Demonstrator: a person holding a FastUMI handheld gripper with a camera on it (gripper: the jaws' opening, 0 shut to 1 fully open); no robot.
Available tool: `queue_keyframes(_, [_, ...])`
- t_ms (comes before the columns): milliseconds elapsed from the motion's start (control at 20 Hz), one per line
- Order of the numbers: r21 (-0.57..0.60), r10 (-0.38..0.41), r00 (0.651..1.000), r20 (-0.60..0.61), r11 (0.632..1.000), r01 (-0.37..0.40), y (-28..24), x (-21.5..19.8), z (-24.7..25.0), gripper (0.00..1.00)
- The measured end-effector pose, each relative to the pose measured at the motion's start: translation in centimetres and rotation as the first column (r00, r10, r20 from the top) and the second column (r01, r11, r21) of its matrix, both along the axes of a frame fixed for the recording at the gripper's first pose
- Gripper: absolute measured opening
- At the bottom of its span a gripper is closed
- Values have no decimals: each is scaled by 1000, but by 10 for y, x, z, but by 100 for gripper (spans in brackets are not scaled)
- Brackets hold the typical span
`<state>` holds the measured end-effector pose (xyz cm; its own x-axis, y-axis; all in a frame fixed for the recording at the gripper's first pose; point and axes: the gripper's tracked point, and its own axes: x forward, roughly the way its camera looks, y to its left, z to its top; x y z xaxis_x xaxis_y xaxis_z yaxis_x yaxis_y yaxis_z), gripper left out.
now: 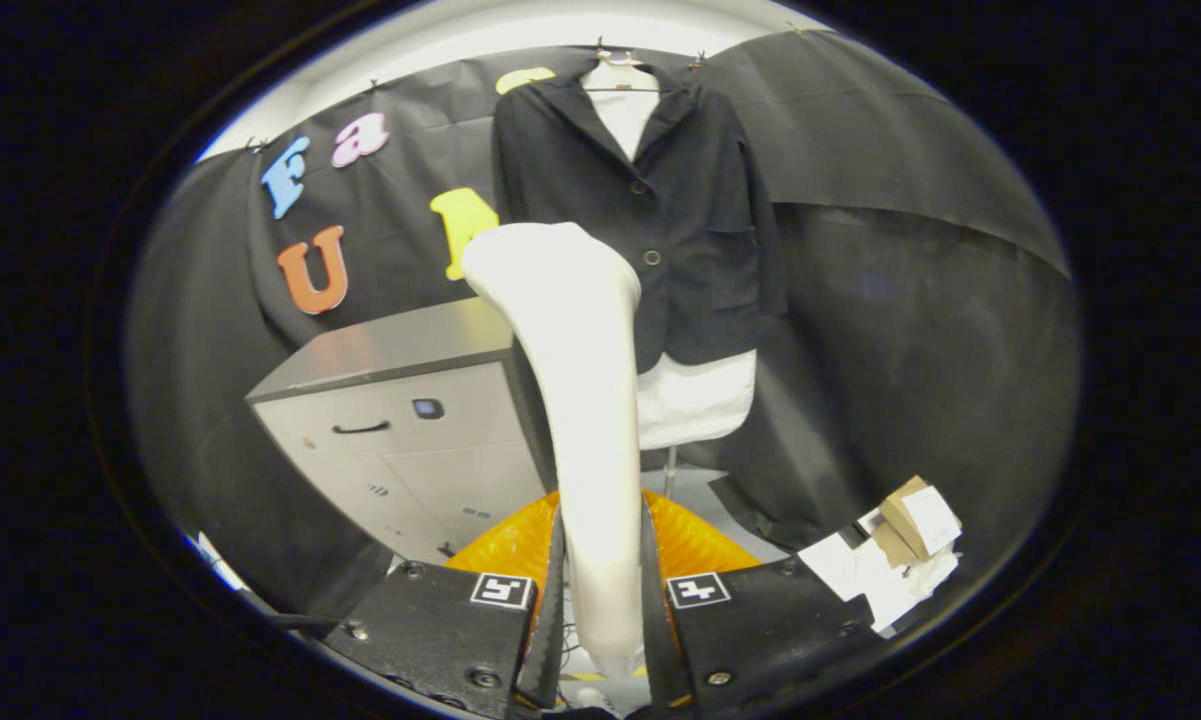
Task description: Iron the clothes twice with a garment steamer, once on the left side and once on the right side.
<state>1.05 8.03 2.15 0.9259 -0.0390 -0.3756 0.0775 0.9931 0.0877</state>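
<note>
The claw (pixel 602 590) pinches the handle of the steamer (pixel 570 400), both fingers pressed on its sides, head raised ahead. Beyond it the dark jacket (pixel 660 220) hangs on a hanger (pixel 620 75) over a white shirt (pixel 695 400), apparently not yet touched. A good pass likely starts high on one front panel, head flat to the cloth, drawn slowly down. The cabinet (pixel 400 420) crowds that side; boxes (pixel 905 540) lie low opposite, with open room between.

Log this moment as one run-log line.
gripper: shut on garment steamer | steamer: upright, head just short of jacket | jacket: hanging, buttoned | cabinet: beside jacket
</note>
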Motion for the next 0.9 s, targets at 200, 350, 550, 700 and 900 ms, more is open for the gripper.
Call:
queue_keyframes(200, [-52,98,995,-25,994,-99,35,-33,-18,36])
queue_keyframes(350, [-76,141,989,-53,986,-145,51,-51,-36,36])
queue_keyframes(550, [-84,160,985,-72,983,-165,60,-62,-40,36])
queue_keyframes(700, [-81,172,982,-75,981,-178,64,-67,-39,36])
queue_keyframes(900, [-93,183,980,-75,977,-190,65,-72,-38,36])
